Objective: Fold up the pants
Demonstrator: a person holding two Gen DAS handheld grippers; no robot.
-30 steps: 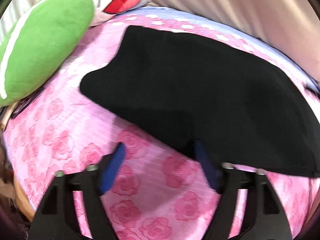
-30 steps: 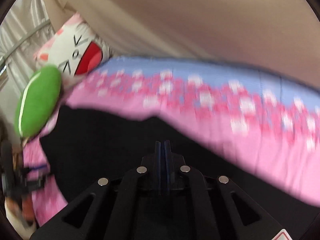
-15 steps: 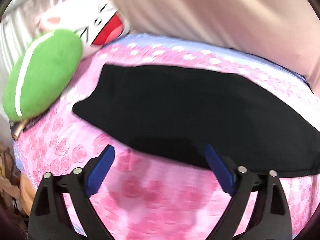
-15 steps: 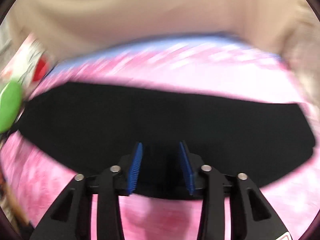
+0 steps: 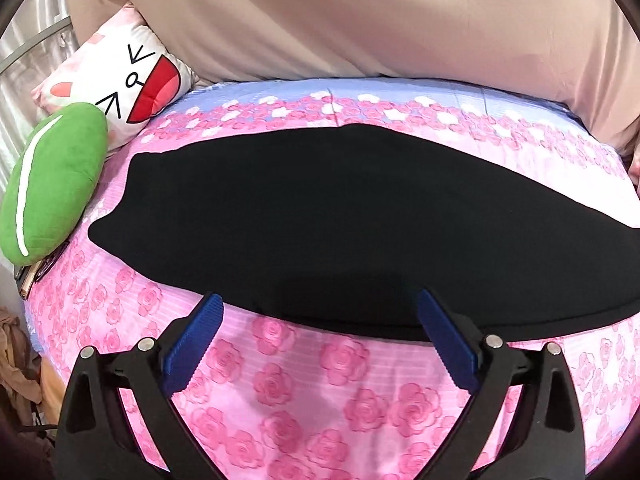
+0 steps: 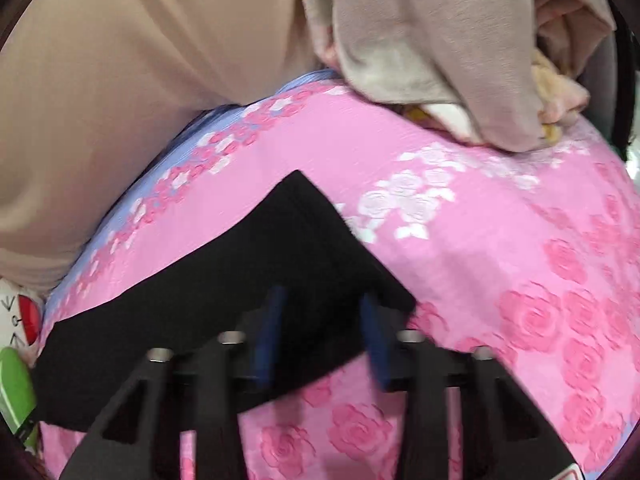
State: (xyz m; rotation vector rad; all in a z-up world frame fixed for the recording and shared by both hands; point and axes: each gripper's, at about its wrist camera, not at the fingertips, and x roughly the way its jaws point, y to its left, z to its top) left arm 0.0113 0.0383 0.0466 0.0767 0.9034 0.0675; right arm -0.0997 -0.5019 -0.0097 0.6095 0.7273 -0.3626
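With the pants [image 5: 320,216] folded lengthwise on the bed [image 5: 304,384], both wide-open hand-held grippers, left [image 5: 318,320] and right [image 6: 322,324], probably next grab the 3 o'clock cuffs.

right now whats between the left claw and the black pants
Only bare pink rose bedsheet separates the open left claw from the near edge of the black pants, in the left wrist view.

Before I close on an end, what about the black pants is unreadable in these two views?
- Black pants: fabric reads solid black in the left wrist view, so layers and fold lines are lost.
- Right wrist view: motion blur; right gripper covers the pants' near edge.
- Left gripper: its height above the pink rose bedsheet is unclear.
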